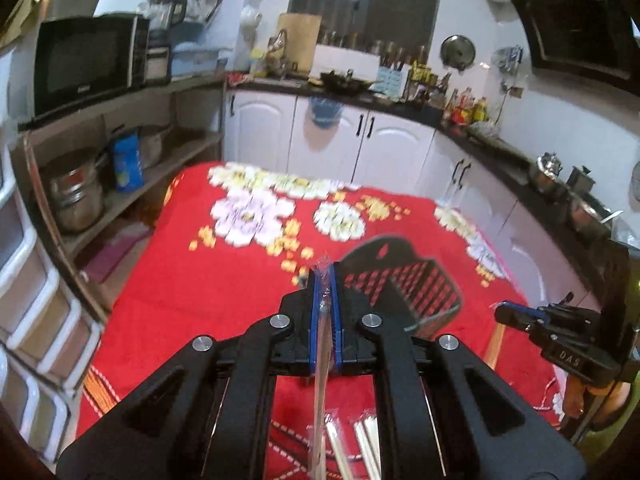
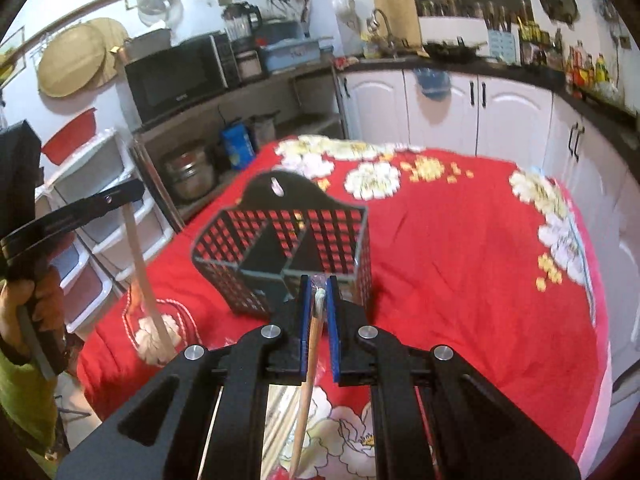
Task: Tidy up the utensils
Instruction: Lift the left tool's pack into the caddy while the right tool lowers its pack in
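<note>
A black mesh utensil caddy (image 2: 280, 248) with three compartments stands on the red floral cloth (image 2: 460, 264); it also shows in the left wrist view (image 1: 404, 284). My left gripper (image 1: 325, 280) is shut on a plastic-wrapped pair of chopsticks (image 1: 320, 384), held above the cloth to the left of the caddy. My right gripper (image 2: 318, 286) is shut on a wrapped wooden chopstick pair (image 2: 306, 392), just in front of the caddy's near rim. The left gripper (image 2: 120, 196) with its hanging chopsticks (image 2: 148, 292) shows at the left of the right wrist view.
Several wrapped chopstick packs (image 1: 360, 448) lie on the cloth below my left gripper. Open shelves with a steel pot (image 1: 76, 196) and a microwave (image 1: 88, 60) stand left. White cabinets (image 1: 332, 136) and a dark counter run behind and right of the table.
</note>
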`<state>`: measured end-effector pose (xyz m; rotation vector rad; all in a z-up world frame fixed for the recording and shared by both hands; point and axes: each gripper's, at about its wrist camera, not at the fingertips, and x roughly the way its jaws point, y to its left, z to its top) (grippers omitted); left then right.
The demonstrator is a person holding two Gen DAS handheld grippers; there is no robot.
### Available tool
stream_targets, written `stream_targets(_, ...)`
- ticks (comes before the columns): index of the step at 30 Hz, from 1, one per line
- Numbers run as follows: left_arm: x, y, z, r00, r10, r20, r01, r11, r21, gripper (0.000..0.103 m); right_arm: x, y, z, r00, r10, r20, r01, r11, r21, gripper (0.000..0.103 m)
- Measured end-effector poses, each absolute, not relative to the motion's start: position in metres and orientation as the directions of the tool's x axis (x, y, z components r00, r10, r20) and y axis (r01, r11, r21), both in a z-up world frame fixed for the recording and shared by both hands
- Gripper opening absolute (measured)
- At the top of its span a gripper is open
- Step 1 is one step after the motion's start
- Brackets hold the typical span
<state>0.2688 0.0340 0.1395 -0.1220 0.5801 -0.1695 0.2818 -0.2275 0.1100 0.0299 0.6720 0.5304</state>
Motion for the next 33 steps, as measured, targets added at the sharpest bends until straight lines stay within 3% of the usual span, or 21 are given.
stream_targets(19,0.294,0.010,0.226,0.903,-0.201,-0.379,0.170,0.979,-0.116,0.003,0.287,-0.223,0.216,0.771,0.517,-0.371,-0.512,0.850,0.120,0.007)
stream_targets(25,0.303,-0.002,0.243,0.937,-0.176,-0.302,0.156,0.984,-0.091,0.003,0.299,-0.225,0.234,0.791,0.509,-0.341,-0.505,0.857,0.107,0.007)
stream_targets(33,0.331,-0.015,0.222,0.933,-0.173,-0.315,0.150,0.984,-0.095,0.003,0.316,-0.223,0.224,0.800,0.489,-0.346,-0.484,0.868,0.109,0.007)
